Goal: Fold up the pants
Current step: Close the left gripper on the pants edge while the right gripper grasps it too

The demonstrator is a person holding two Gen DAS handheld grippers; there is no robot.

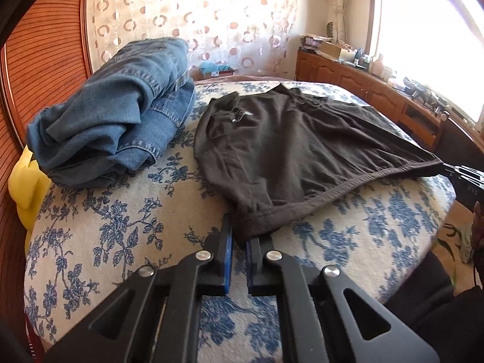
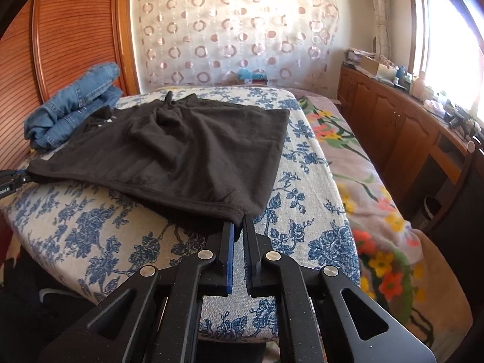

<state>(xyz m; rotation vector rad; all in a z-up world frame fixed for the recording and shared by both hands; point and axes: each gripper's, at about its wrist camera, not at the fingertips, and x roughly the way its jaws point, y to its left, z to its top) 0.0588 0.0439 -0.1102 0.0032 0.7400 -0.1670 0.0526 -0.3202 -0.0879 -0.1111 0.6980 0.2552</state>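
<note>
Dark brown pants [image 1: 287,145] lie spread on a blue-flowered padded board [image 1: 106,227]. My left gripper [image 1: 239,236] is shut on the near left corner of their hem. From the right wrist view the same pants [image 2: 181,151] stretch away to the left, and my right gripper [image 2: 237,222] is shut on their near right corner. The right gripper [image 1: 459,172] also shows at the right edge of the left wrist view, pinching the far end of the hem. The left gripper [image 2: 18,178] appears at the left edge of the right wrist view. The hem hangs taut between both.
Folded blue jeans [image 1: 121,115] are stacked at the board's far left, by a ribbed wooden panel [image 1: 45,75]. A yellow cloth [image 1: 25,187] lies beside them. A flowered bedspread [image 2: 372,196] and wooden cabinets [image 2: 393,127] under a bright window lie to the right.
</note>
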